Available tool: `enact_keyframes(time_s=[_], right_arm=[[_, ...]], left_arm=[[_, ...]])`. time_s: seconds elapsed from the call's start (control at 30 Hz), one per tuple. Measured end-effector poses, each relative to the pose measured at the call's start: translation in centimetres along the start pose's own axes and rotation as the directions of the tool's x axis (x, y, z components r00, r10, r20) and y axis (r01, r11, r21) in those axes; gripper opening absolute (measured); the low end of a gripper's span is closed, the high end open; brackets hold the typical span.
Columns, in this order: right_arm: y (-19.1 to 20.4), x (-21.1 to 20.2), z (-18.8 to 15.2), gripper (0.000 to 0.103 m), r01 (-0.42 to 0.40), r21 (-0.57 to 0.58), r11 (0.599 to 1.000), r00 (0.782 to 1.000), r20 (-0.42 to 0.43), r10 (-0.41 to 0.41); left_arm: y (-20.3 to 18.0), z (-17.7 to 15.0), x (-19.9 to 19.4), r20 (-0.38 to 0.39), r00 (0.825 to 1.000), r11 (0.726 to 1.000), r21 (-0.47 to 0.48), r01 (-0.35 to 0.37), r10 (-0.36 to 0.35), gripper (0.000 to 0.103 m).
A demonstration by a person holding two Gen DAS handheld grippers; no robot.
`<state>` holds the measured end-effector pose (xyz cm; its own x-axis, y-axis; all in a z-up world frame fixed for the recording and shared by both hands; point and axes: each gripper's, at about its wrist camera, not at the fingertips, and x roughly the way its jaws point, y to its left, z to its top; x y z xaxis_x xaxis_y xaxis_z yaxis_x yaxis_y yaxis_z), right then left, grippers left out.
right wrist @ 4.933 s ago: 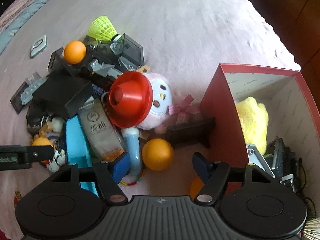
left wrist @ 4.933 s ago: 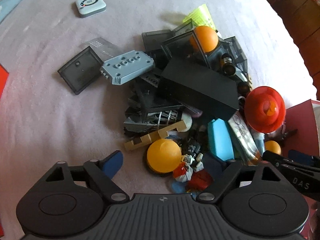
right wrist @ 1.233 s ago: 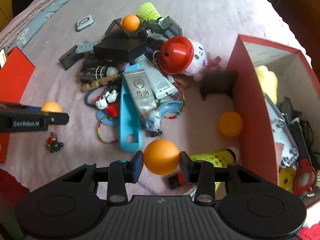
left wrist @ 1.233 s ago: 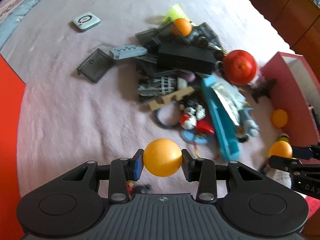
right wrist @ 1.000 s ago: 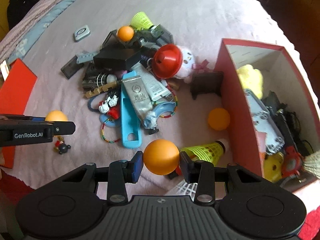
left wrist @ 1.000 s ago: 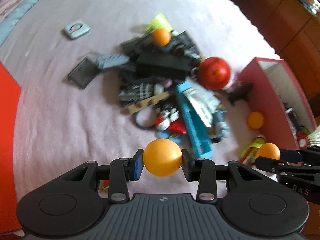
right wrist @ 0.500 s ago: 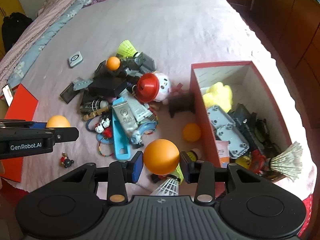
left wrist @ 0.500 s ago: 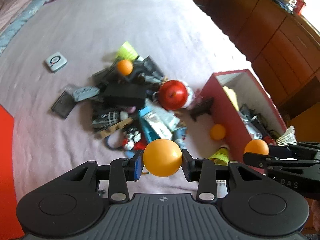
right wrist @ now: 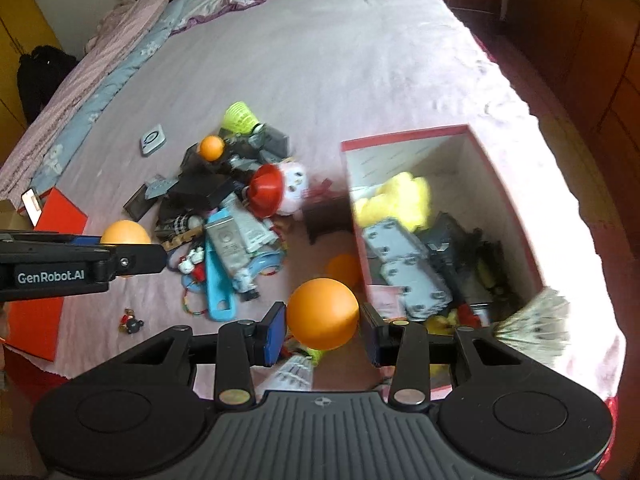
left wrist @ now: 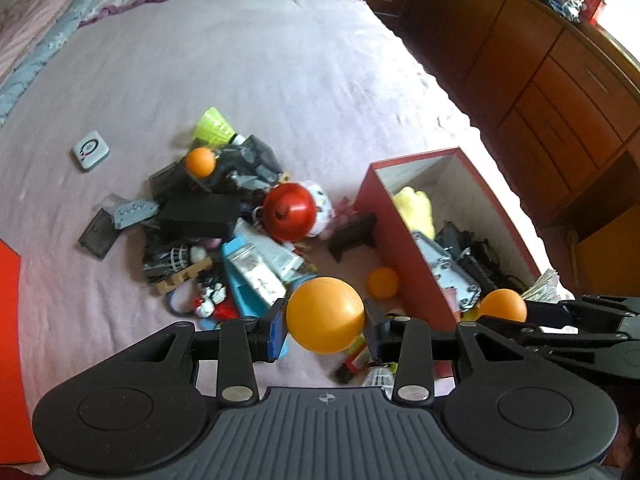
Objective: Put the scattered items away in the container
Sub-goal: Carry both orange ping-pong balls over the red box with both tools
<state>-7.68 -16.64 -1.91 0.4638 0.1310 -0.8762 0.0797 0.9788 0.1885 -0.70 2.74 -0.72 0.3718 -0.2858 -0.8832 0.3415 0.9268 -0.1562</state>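
Each gripper carries an orange ball: the left gripper (left wrist: 325, 320) is clamped on one orange ball (left wrist: 325, 314), and the right gripper (right wrist: 323, 318) is clamped on the other ball (right wrist: 323, 313), jaws drawn in just to ball width with the pads pressed against both sides. Over the last second both have risen well above the bed, so the pile that filled the views now looks small and far below; the lift seems done and the carry to the container is under way. The red box (right wrist: 404, 133) sits on the right of the bedspread (right wrist: 320, 60), already partly filled with a yellow plush (right wrist: 394, 200) and grey blocks. The right-hand ball hangs near the box's near left wall, closer to a drop than the left one. A third loose ball (right wrist: 344, 266) lies just beside that wall, and another (right wrist: 212, 147) rests on the clutter pile (right wrist: 224, 208) to the left, so much tidying remains
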Motion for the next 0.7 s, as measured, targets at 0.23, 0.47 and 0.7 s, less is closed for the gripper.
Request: enact_keyframes(time_s=[0.23, 0.47, 0.7], right_arm=[[-4.8, -1.6, 0.4, 0.042, -0.001, 0.045, 0.999, 1.0, 0.031, 0.0], [-8.3, -2.1, 0.9, 0.042, -0.004, 0.066, 0.998, 0.999, 0.041, 0.002], [-10.5, -2.1, 0.8, 0.042, -0.014, 0.046, 0.999, 1.0, 0.027, 0.012]], left_arm=[[-3.6, 1.3, -0.2, 0.006, 1.0, 1.0, 0.028, -0.012, 0.012, 0.04], [-7.6, 1.9, -0.1, 0.026, 1.0, 0.997, 0.081, -0.017, 0.015, 0.04], [-10.9, 1.7, 1.0, 0.01, 1.0, 0.996, 0.085, 0.002, -0.003, 0.04]])
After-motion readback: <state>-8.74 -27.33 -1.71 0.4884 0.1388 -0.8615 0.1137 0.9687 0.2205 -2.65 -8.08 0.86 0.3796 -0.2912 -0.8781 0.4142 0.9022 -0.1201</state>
